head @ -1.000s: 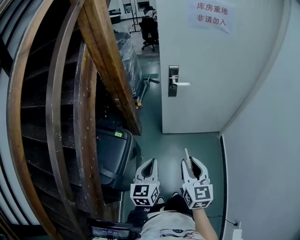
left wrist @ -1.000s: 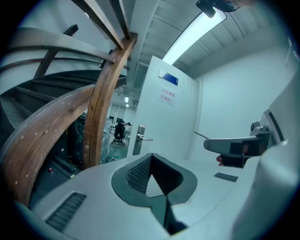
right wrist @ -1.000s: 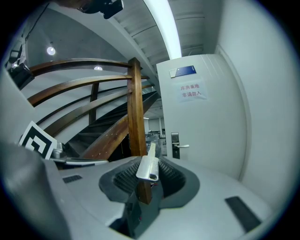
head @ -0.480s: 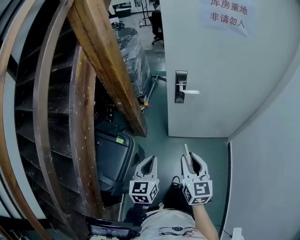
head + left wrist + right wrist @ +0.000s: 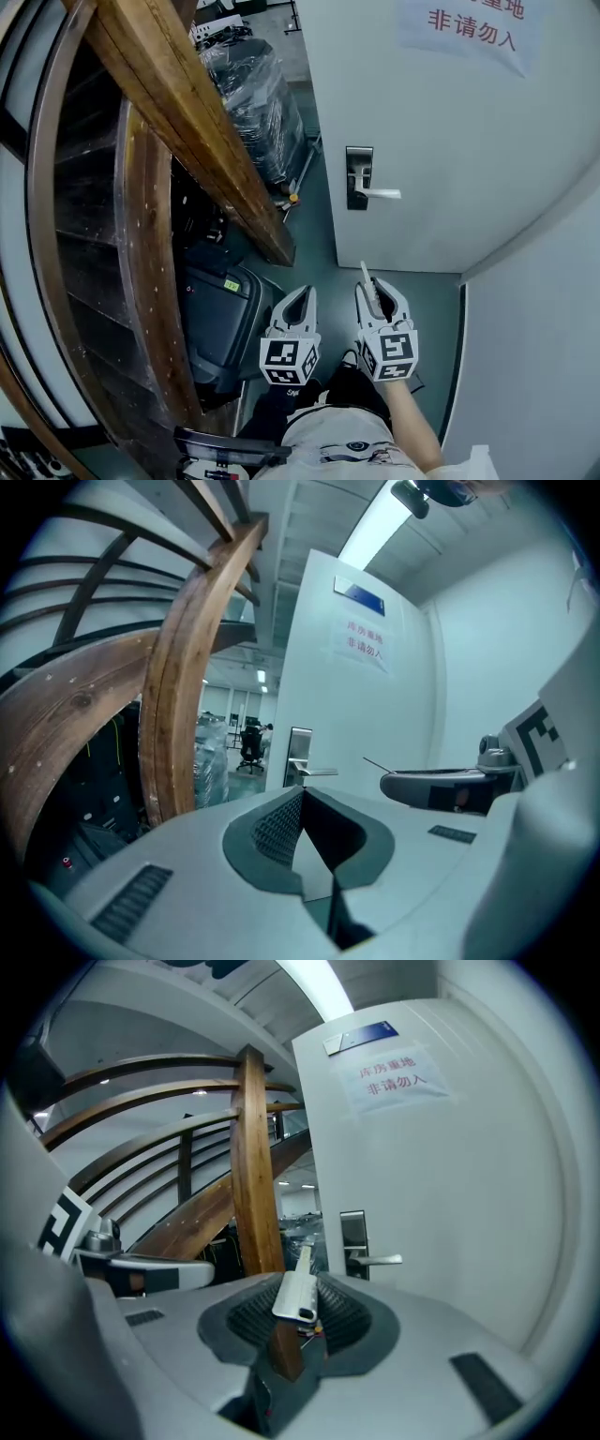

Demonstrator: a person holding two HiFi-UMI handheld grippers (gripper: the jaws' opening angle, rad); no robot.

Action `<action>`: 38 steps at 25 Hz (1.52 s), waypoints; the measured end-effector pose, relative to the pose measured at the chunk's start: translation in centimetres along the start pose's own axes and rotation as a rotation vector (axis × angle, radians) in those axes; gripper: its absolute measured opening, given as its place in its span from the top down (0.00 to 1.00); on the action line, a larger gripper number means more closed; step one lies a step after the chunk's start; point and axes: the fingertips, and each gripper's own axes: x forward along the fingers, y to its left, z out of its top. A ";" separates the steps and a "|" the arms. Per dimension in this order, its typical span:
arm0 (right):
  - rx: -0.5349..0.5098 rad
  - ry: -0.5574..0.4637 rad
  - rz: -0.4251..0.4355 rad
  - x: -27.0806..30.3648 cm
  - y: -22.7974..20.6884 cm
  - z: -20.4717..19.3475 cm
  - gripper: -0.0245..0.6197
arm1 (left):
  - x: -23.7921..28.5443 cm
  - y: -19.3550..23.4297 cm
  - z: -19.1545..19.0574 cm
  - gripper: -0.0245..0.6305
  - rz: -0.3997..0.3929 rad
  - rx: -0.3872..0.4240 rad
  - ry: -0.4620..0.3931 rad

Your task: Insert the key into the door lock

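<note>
The white door stands ahead with its steel lock plate and lever handle. My right gripper is low in the head view, shut on a silver key whose blade points up toward the door, well short of the lock. In the right gripper view the key sits between the pads, and the lock plate is just right of its tip. My left gripper hangs beside it, shut and empty. The left gripper view shows the lock plate far ahead.
A curved wooden staircase fills the left side. A black case lies at its foot, and a plastic-wrapped stack stands further back. A pale wall closes the right side. A paper sign hangs on the door.
Both grippers have moved forward toward the door, side by side. The door and lock now look closer. The key stays held in the right gripper.
</note>
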 end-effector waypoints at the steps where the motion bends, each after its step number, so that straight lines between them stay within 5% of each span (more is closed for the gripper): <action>1: -0.001 0.013 0.000 0.9 -0.4 -0.4 0.78 | 0.6 0.2 -0.1 0.96 0.003 0.005 0.005; 8: -0.025 0.085 -0.025 7.6 -3.7 -3.3 0.78 | 3.8 2.9 -1.2 0.96 0.018 -0.009 0.006; 25: -0.095 0.114 -0.158 22.9 -11.7 -8.8 0.78 | 8.2 9.3 -11.0 0.96 0.018 -0.045 0.020; 38: -0.101 0.159 -0.194 26.9 -14.2 -10.3 0.78 | 10.6 11.3 -12.5 0.96 0.014 -0.068 0.035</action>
